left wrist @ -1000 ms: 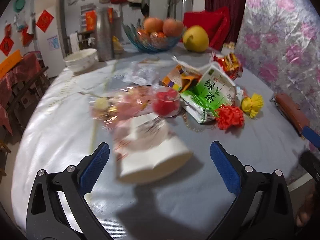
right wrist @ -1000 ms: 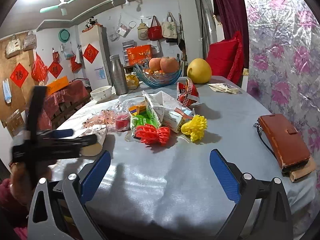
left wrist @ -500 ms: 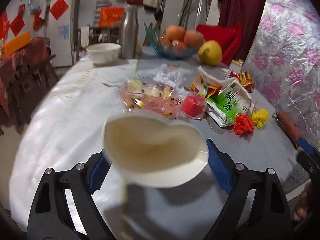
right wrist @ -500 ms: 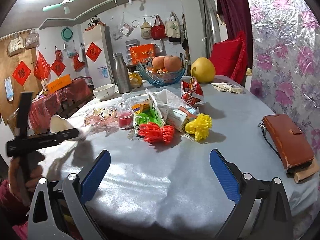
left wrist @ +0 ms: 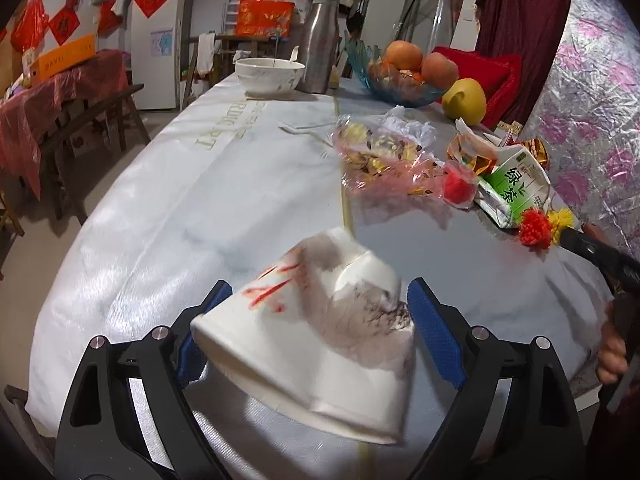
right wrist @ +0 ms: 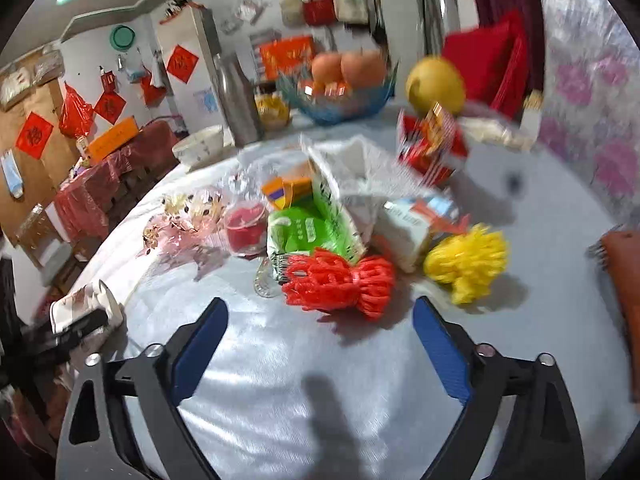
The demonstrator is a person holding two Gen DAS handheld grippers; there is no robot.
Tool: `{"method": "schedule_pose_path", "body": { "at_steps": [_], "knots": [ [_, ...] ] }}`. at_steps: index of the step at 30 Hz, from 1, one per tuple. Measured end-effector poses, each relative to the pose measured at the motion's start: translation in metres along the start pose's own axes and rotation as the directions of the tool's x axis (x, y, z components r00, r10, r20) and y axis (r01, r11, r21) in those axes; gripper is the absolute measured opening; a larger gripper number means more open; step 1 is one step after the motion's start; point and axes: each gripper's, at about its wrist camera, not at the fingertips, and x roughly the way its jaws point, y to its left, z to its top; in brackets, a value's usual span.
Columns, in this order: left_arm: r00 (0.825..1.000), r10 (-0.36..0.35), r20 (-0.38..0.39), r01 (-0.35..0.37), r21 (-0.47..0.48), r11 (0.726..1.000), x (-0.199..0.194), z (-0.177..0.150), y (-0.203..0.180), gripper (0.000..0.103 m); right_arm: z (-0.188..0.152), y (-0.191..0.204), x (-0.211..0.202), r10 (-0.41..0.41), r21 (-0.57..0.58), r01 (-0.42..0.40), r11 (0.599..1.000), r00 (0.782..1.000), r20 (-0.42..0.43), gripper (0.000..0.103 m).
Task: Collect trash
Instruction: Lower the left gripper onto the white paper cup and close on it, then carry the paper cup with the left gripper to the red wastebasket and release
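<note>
- The left gripper (left wrist: 320, 312) holds a crumpled white paper cup (left wrist: 316, 328) between its two blue pads; the jaws are closed on the sides of the cup, and the cup is squeezed out of shape.
- The cup is tilted, with its wide open rim toward the camera and its base pointing away to the table. It has red marks and a dark grey print on its wall.
- In the right wrist view the same cup (right wrist: 86, 306) appears at the far left edge, in the black fingers of the left gripper, just beside the edge of the table (right wrist: 320, 380).
- The right gripper (right wrist: 320, 344) hangs above the grey tablecloth with its jaws spread wide, and nothing is between them.
- Ahead of the right gripper lies the heap of trash: a red plastic tassel (right wrist: 340, 280), a yellow tassel (right wrist: 468, 260), a green tea carton (right wrist: 316, 228), a small red jelly cup (right wrist: 244, 228) and a pink transparent wrapper (right wrist: 180, 224).
- Behind the heap stand a red snack bag (right wrist: 432, 144), a blue glass fruit bowl (right wrist: 340, 96), a yellow pomelo (right wrist: 436, 84), a steel bottle (right wrist: 236, 100) and a white bowl (right wrist: 200, 146).
- A brown wallet (right wrist: 624, 280) lies at the right edge of the table, well apart from the heap.
- The right wrist view is blurred, so small print cannot be read.
</note>
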Motion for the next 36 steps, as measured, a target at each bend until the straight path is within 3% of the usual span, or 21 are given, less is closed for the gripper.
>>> {"method": "schedule_pose_path", "body": {
  "at_steps": [1,3,4,5,7,12,13,14,15,16,19,22,24,26,27,33,36],
  "knots": [
    [1.0,0.005,0.007,-0.005,0.008,1.0,-0.001,-0.002,0.0,0.086,0.002,-0.001,0.008,0.007,0.014,-0.007,1.0,1.0,-0.022,0.077],
    [0.999,0.026,0.027,-0.027,0.041,0.999,-0.005,-0.004,-0.003,0.086,0.008,-0.007,0.023,-0.004,0.03,0.005,1.0,0.999,-0.048,0.05],
    [0.998,0.042,0.041,-0.045,0.067,0.997,-0.007,-0.005,-0.005,0.086,0.009,-0.01,0.027,-0.013,0.039,0.015,0.999,0.999,-0.049,0.017],
    [0.997,0.056,0.051,-0.06,0.083,0.995,-0.008,-0.006,-0.007,0.086,0.008,-0.011,0.027,0.003,0.049,-0.001,0.999,0.999,-0.047,0.001],
    [0.995,0.075,0.064,-0.081,0.097,0.992,-0.011,-0.007,-0.008,0.084,0.007,-0.016,0.027,0.085,0.077,-0.082,0.994,0.996,-0.036,0.0],
    [0.997,0.028,0.068,-0.032,0.061,0.998,-0.018,-0.004,0.0,0.069,0.0,-0.007,0.019,0.101,0.014,-0.101,0.995,0.995,0.003,0.004],
    [0.998,0.02,0.065,-0.024,0.061,0.998,-0.019,-0.004,0.0,0.069,0.001,-0.006,0.021,0.102,0.004,-0.102,0.995,0.995,0.0,0.009],
    [0.998,0.019,0.062,-0.023,0.064,0.998,-0.019,-0.004,0.0,0.069,0.002,-0.005,0.022,0.095,0.001,-0.095,0.995,0.995,0.005,0.037],
    [0.998,0.026,0.061,-0.03,0.066,0.997,-0.018,-0.005,0.0,0.071,0.003,-0.005,0.022,0.079,-0.001,-0.079,0.997,0.997,0.021,0.051],
    [0.998,0.028,0.062,-0.032,0.062,0.998,-0.018,-0.005,0.0,0.072,0.004,-0.004,0.02,0.048,-0.007,-0.047,0.999,0.997,0.053,0.058],
    [0.999,0.013,0.051,-0.015,0.039,0.999,-0.013,-0.004,0.002,0.079,0.016,0.0,0.032,0.03,-0.033,-0.029,0.999,0.999,0.044,0.059],
    [0.998,0.051,0.049,-0.052,0.02,0.998,-0.007,-0.003,0.004,0.094,0.033,0.002,0.064,0.03,-0.001,-0.03,1.0,0.998,-0.046,0.069],
    [0.998,0.042,0.042,-0.041,-0.003,0.999,-0.005,-0.003,0.007,0.095,0.039,0.002,0.074,0.058,0.031,-0.056,0.998,0.996,-0.073,0.066],
    [0.999,0.032,0.038,-0.031,-0.025,0.999,-0.005,-0.001,0.011,0.095,0.041,0.007,0.076,0.081,0.019,-0.08,0.997,0.995,-0.06,0.019],
    [0.999,0.02,0.043,-0.019,-0.028,0.999,-0.007,0.001,0.011,0.093,0.041,0.007,0.075,0.097,0.026,-0.095,0.995,0.994,-0.056,0.019],
    [0.993,-0.081,0.09,0.079,0.023,0.997,-0.03,0.002,0.001,0.05,0.019,0.018,0.044,0.158,-0.015,-0.157,0.987,0.987,0.027,0.018],
    [0.989,-0.129,0.071,0.128,0.021,0.992,-0.035,0.002,0.001,0.045,0.014,0.023,0.031,0.195,-0.04,-0.194,0.98,0.98,0.043,0.019]
  ]
}}
